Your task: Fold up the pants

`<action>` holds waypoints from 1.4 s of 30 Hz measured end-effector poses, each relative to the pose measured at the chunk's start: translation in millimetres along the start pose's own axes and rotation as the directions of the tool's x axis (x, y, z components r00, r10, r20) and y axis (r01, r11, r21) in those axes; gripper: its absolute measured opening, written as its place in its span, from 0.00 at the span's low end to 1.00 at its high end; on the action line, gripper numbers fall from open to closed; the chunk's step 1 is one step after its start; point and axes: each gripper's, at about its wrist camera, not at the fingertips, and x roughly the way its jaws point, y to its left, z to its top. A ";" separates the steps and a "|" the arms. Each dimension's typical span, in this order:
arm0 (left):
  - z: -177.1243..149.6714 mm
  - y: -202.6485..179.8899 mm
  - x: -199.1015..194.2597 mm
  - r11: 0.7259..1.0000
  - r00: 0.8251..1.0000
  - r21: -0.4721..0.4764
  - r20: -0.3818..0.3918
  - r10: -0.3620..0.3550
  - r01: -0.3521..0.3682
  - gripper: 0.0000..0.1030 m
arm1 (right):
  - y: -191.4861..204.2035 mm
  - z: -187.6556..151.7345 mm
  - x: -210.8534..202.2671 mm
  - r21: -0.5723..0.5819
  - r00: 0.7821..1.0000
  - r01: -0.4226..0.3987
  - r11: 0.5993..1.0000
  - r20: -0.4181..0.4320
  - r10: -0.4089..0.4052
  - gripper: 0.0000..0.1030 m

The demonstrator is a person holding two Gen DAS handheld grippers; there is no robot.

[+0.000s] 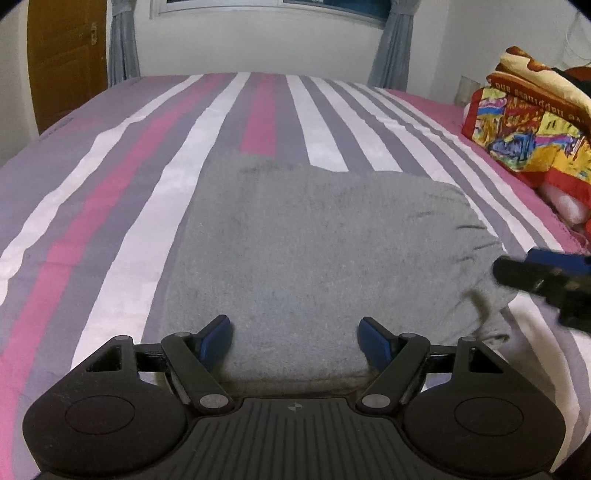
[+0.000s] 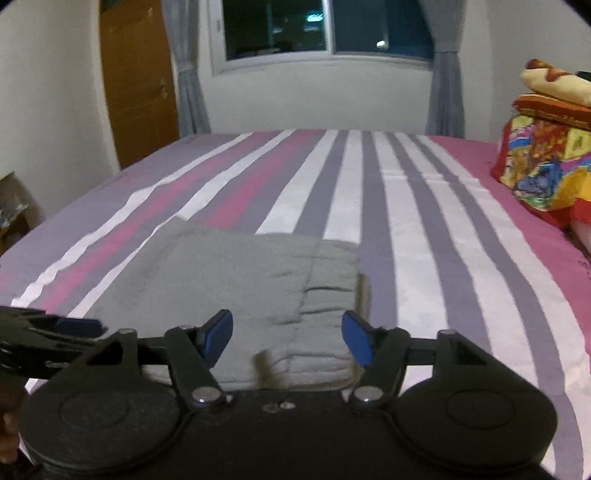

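Observation:
Grey pants [image 1: 314, 240] lie folded into a thick rectangle on the striped bed, with the gathered waistband at the right end. My left gripper [image 1: 295, 332] hovers over their near edge, its blue pads wide apart and gripping nothing. In the right wrist view the pants [image 2: 236, 273] lie below my right gripper [image 2: 288, 332], whose jaws stand open above the waistband end without pressing the cloth. A drawstring end [image 2: 263, 363] shows near it. The right gripper [image 1: 513, 271] appears blurred at the pants' right edge. The left gripper [image 2: 55, 328] shows at the far left.
The bed sheet [image 1: 140, 192] has pink, white and grey stripes. A stack of colourful folded blankets [image 1: 528, 125] sits at the bed's right side. Beyond the bed are a wooden door [image 2: 136, 81], a window [image 2: 325, 29] and grey curtains [image 2: 445, 92].

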 end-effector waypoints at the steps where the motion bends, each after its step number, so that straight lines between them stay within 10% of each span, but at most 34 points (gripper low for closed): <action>1: -0.1 -0.6 -0.4 1.000 1.000 -0.001 -0.001 -0.001 0.001 0.74 | 0.6 -3.0 6.7 -0.004 1.000 0.001 1.000 -0.030 -0.001 0.58; 24: 28.2 34.4 3.5 0.998 1.000 -0.064 -0.016 0.003 -0.004 0.74 | -44.9 -2.1 22.9 0.200 0.991 -0.046 0.979 -0.116 0.070 0.80; 40: 19.0 105.0 63.2 0.939 0.969 -0.305 -0.131 -0.209 0.161 0.73 | -106.6 -25.7 76.0 0.571 0.908 -0.216 0.792 -0.181 0.378 0.91; 42: 20.5 109.4 69.8 0.923 0.956 -0.324 -0.132 -0.262 0.208 0.57 | -108.4 -25.7 79.8 0.574 0.895 -0.251 0.780 -0.168 0.412 0.87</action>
